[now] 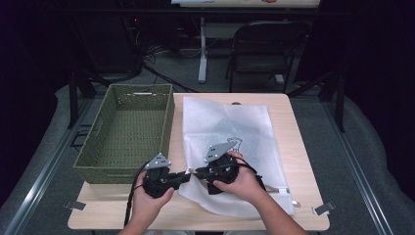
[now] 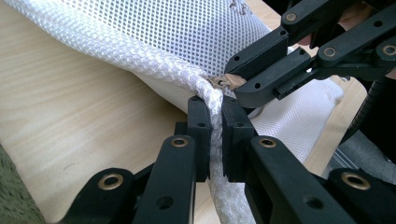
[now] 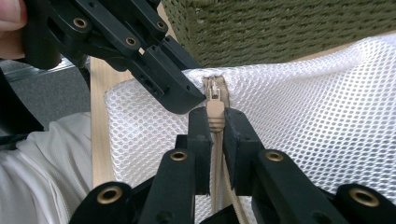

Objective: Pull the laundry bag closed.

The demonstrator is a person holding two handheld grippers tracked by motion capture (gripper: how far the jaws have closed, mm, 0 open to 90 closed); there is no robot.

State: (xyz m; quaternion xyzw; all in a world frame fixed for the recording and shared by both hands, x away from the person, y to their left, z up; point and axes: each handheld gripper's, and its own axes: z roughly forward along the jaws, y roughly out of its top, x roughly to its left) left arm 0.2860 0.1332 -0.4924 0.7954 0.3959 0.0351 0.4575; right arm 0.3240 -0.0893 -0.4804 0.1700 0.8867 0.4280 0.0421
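Right gripper view looks straight down a beige zipper pull (image 3: pixel 215 114) caught between that gripper's two black jaws, which stand nearly closed on it. Taking the pull as the landmark, the zip track (image 3: pixel 219 186) runs from it back toward the camera between the jaws, so its long axis lies in line with the right gripper (image 3: pixel 215 125). Just beyond the pull sits the end of the zip at the corner of the white mesh laundry bag (image 3: pixel 327 107), and the left gripper (image 3: pixel 187 100) comes in from the upper left with its tips touching the mesh right beside the pull.

From the left gripper's own view, its jaws are pinched tight on the rolled edge of the bag (image 2: pixel 140 42), with the pull (image 2: pixel 229 82) just past the tips and the right gripper (image 2: pixel 243 86) meeting it from the right.

From the high view both grippers (image 1: pixel 185 176) (image 1: pixel 196 171) sit nose to nose at the bag's (image 1: pixel 230 122) near left corner, on the wooden table (image 1: pixel 293 142), with the green woven basket (image 1: pixel 122 127) off to the left of the pull. I'd judge the next move depends on drawing the pull along the track, away from the left gripper's anchor; the right one is the nearer and already has it.
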